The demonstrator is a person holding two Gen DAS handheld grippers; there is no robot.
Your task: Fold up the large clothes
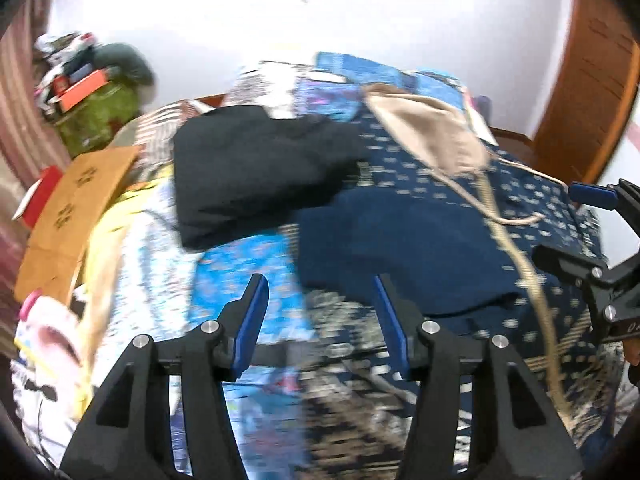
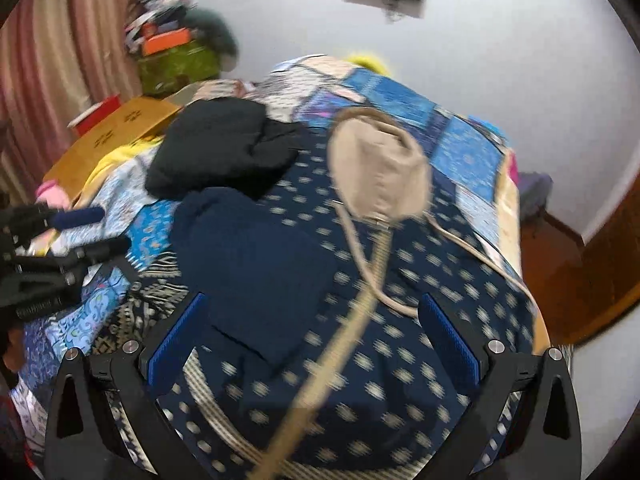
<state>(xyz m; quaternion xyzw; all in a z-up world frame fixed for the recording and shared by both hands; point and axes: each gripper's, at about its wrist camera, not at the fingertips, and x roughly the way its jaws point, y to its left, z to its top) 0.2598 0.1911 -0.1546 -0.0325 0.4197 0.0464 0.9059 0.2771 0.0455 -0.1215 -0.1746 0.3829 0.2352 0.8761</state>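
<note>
A folded navy garment (image 1: 396,244) (image 2: 256,268) lies on a dark blue patterned cloth (image 1: 532,200) (image 2: 400,364) spread on the bed. A folded black garment (image 1: 256,168) (image 2: 224,148) lies behind it to the left. A beige piece with long cords (image 1: 432,132) (image 2: 376,172) lies to the right. My left gripper (image 1: 320,312) is open and empty, above the navy garment's near left edge. My right gripper (image 2: 312,344) is open and empty over the patterned cloth; it also shows in the left wrist view (image 1: 576,232).
A blue patchwork bedspread (image 1: 236,280) (image 2: 464,148) covers the bed. A brown cardboard sheet (image 1: 76,208) (image 2: 116,132) and yellow cloth lie at the left. A green bag with clutter (image 1: 100,116) (image 2: 176,60) stands by the curtain. A wooden door (image 1: 592,80) is at the right.
</note>
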